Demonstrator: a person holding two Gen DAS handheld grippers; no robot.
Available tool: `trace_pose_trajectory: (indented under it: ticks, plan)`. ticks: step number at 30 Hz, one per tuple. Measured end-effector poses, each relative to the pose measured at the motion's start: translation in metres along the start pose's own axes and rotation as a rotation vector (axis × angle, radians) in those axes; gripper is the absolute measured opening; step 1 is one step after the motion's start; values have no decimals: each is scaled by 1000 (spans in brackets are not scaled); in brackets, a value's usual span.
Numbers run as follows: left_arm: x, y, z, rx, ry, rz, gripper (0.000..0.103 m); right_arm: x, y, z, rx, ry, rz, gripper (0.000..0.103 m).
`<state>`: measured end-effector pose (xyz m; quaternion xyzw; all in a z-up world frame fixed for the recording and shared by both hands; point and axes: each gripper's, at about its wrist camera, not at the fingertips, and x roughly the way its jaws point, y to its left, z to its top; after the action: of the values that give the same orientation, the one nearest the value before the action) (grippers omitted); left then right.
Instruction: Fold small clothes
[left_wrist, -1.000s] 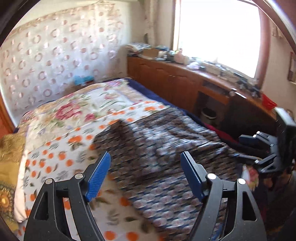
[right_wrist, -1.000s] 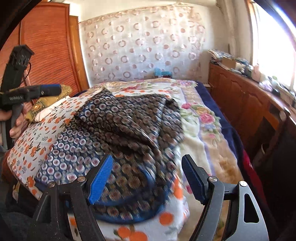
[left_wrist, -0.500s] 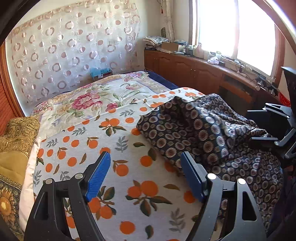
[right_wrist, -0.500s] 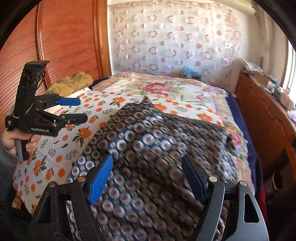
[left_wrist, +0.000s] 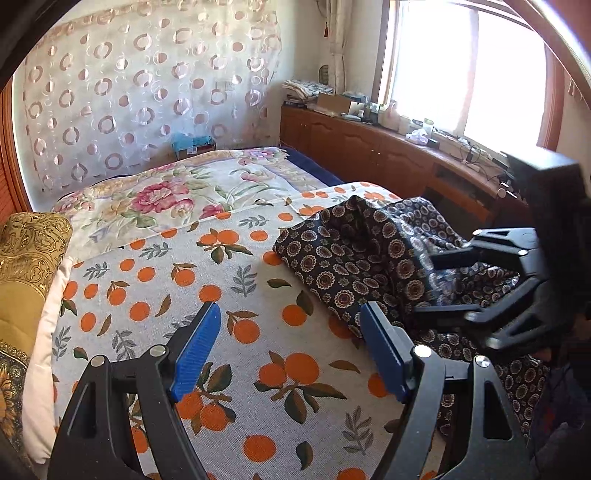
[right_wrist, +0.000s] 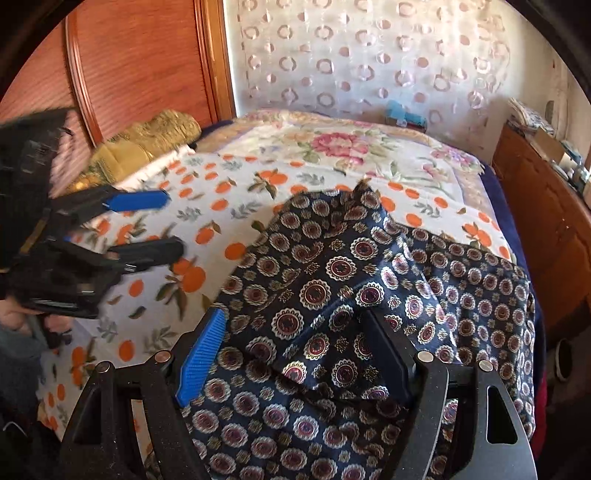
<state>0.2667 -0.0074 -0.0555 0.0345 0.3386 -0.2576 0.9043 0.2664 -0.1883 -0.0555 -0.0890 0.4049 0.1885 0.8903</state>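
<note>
The orange-print bedspread (left_wrist: 229, 266) lies bare toward the golden pillow (left_wrist: 26, 258). The dark medallion garment (right_wrist: 332, 280) is bunched along its cabinet-side edge, its near hem cut off. The left gripper (left_wrist: 290, 349) hangs spread over bare print; the right gripper (right_wrist: 295, 350) straddles a fold, tongs apart.

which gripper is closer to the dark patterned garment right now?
Right. The right gripper is over the dark patterned garment, jaws open with cloth between them. The left gripper is open beside it, over the orange-print sheet.
</note>
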Motion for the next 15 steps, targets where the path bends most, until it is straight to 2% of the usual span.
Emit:
trace_pose_trajectory:
  ticks: [1,2,3,4,6,9,15]
  plan:
    - [-1,0,-1,-1,-1,-4,78,4,-3,-1,-4,20,-3,59]
    - [-1,-1,-1,1,0,-6,78,6,-5,-1,-11,34,-2,39]
    - [-1,-1,-1,3,1,-8,78,6,-8,-1,-21,44,-2,12]
    - [0,-2,-2,5,2,-10,78,6,-9,2,-27,45,-2,6]
    - [1,-4,-3,14,7,-17,78,0,-19,4,-35,45,18,5]
    - [3,-8,-4,24,13,-23,78,-19,-41,12,-60,26,-43,4]
    - [7,-10,-6,35,26,-24,78,-38,-121,41,-55,14,-274,5]
